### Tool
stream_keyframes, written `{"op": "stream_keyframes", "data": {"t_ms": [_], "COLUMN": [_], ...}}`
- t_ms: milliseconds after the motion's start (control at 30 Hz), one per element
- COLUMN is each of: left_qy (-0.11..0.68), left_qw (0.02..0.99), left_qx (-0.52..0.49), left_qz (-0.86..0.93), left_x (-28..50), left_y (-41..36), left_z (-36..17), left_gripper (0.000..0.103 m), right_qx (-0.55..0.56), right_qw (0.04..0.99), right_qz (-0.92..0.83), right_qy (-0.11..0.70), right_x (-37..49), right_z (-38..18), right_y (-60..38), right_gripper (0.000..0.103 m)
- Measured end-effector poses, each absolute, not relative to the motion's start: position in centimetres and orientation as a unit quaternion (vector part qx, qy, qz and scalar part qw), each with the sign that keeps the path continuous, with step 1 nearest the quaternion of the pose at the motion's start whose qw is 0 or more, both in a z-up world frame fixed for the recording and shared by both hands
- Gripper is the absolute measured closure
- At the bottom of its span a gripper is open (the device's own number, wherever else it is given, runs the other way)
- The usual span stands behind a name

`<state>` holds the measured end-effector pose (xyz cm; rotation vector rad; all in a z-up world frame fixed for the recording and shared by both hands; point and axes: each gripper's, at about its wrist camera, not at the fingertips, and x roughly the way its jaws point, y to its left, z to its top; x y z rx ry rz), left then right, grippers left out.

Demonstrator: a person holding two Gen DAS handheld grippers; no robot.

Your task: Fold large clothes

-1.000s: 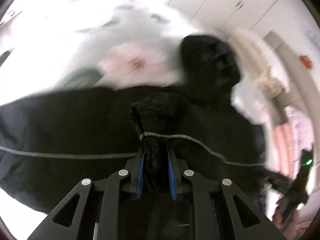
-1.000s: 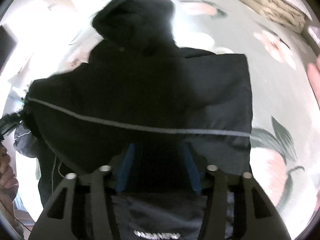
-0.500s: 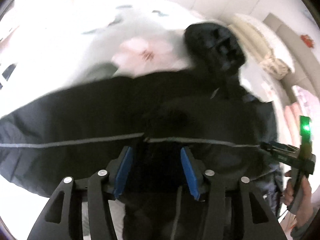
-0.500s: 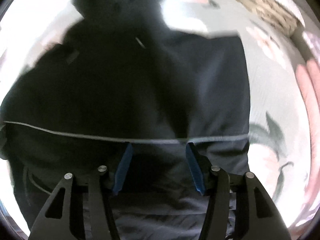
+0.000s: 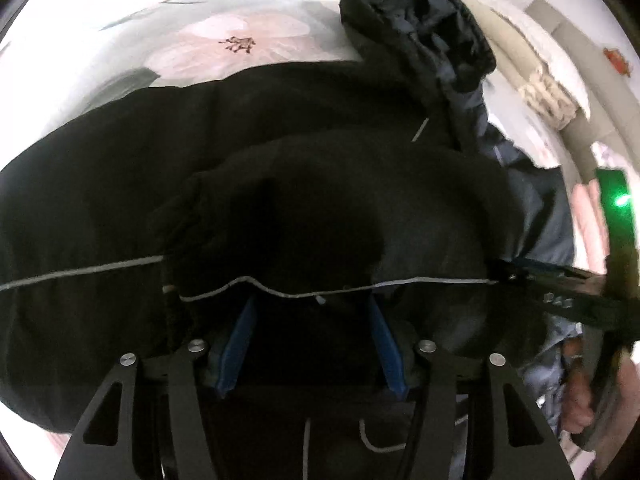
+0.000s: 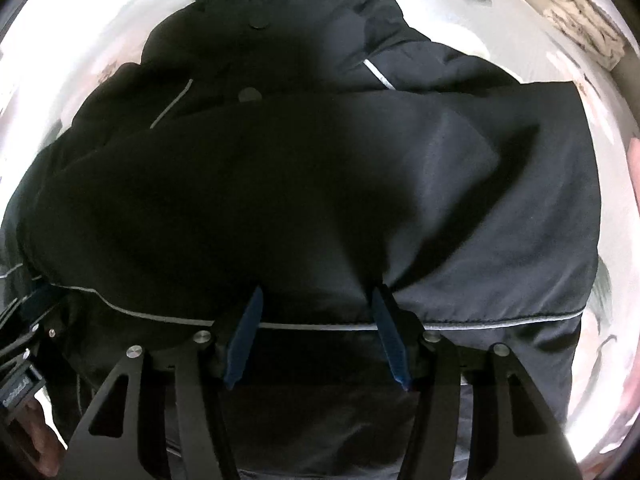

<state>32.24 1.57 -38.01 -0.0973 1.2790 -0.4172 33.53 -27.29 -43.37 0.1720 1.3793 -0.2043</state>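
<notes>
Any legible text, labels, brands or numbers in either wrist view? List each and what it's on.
No text can be read in either view.
Pale marks on the right gripper: too small and blurred to read.
White label on the left gripper: lettering too blurred to read.
Red wall ornament: blurred, no characters can be made out.
Black jacket: no print visible.

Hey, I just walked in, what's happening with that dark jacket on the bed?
A person is folding a black hooded jacket on a floral bedspread, with a handheld gripper in each hand. The left gripper has just been opening, and its blue pads stand apart over the folded-over fabric by the grey piping, pinching nothing. The right gripper is open too, low over the jacket's hem. The hood lies at the far end.
</notes>
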Motion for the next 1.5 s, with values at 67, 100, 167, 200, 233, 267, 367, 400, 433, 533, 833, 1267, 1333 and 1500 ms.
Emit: {"op": "stream_keyframes", "data": {"t_ms": [67,100,167,200,233,267,367,400,433,533,833,1267,1333,1500], "left_qy": [0.590,0.585,0.571,0.565,0.562,0.560,0.548,0.542,0.537,0.513,0.486,0.495,0.480,0.440], "left_qw": [0.780,0.783,0.799,0.808,0.815,0.819,0.826,0.825,0.822,0.817,0.769,0.805,0.824,0.870], "left_qx": [-0.065,-0.078,-0.083,-0.082,-0.082,-0.086,-0.131,-0.150,-0.166,-0.193,-0.314,-0.245,-0.215,-0.166], "left_qz": [-0.197,-0.197,-0.171,-0.148,-0.118,-0.089,0.016,0.051,0.088,0.179,0.271,0.218,0.211,0.151], "left_x": [32.0,31.6,31.0,30.4,29.9,29.7,29.2,29.0,28.8,28.2,29.3,31.8,31.3,29.6], "left_y": [2.7,3.4,5.3,6.9,8.9,10.9,19.5,22.6,25.8,33.3,46.2,45.0,43.1,36.5], "left_z": [-37.3,-36.4,-34.8,-34.1,-33.6,-33.2,-32.4,-32.3,-32.3,-32.1,-36.1,-36.1,-33.8,-27.0], "left_gripper": [0.045,0.044,0.044,0.043,0.043,0.043,0.042,0.041,0.041,0.041,0.040,0.088,0.089,0.089], "right_qx": [0.063,0.062,0.066,0.067,0.067,0.066,0.062,0.063,0.063,0.062,0.056,0.055,0.053,0.041], "right_qw": [0.766,0.767,0.767,0.767,0.767,0.767,0.767,0.767,0.767,0.766,0.765,0.764,0.766,0.772], "right_qz": [-0.095,-0.096,-0.100,-0.101,-0.102,-0.103,-0.102,-0.102,-0.102,-0.101,-0.100,-0.101,-0.097,-0.086], "right_qy": [0.633,0.632,0.631,0.630,0.630,0.630,0.630,0.630,0.630,0.632,0.634,0.634,0.633,0.628], "right_x": [33.6,33.5,33.5,33.5,33.5,33.5,33.6,33.6,33.7,33.7,33.5,34.1,33.9,33.5], "right_z": [-43.3,-43.3,-43.4,-43.4,-43.4,-43.4,-43.4,-43.4,-43.4,-43.5,-43.3,-43.9,-44.0,-44.3], "right_y": [-27.0,-27.0,-26.9,-26.6,-26.5,-26.4,-26.1,-26.0,-26.0,-25.9,-25.5,-25.0,-25.2,-25.4], "right_gripper": [0.041,0.040,0.039,0.038,0.038,0.038,0.038,0.037,0.037,0.037,0.036,0.035,0.035,0.031]}}
